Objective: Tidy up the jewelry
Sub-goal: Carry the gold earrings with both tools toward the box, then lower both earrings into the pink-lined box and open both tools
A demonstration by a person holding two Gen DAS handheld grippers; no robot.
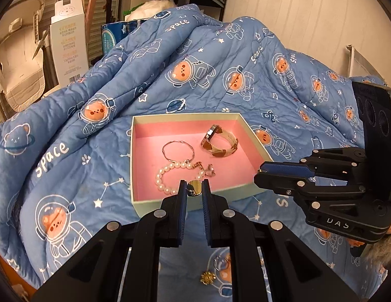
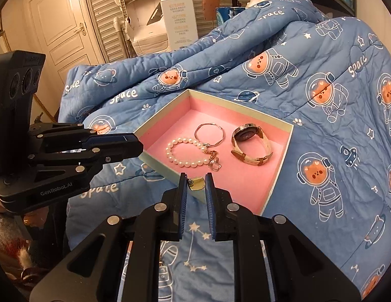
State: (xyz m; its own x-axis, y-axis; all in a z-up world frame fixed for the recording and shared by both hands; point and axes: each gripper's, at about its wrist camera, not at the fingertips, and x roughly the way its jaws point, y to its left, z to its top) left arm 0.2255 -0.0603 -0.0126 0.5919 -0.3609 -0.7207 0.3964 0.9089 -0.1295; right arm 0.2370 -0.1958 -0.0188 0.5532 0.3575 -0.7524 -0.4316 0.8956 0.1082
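You are pinching a small gold piece in the left claw and a second gold piece in the right claw, both likely light, stiff and slippery, so be gripping flat faces squarely

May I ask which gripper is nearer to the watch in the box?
Right. The right gripper is at the box's rim beside the watch; the left gripper is at the opposite corner, past the pearl bracelet.

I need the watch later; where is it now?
In both wrist views the watch lies inside the pink-lined box, on its right side, beside the thin bangle.
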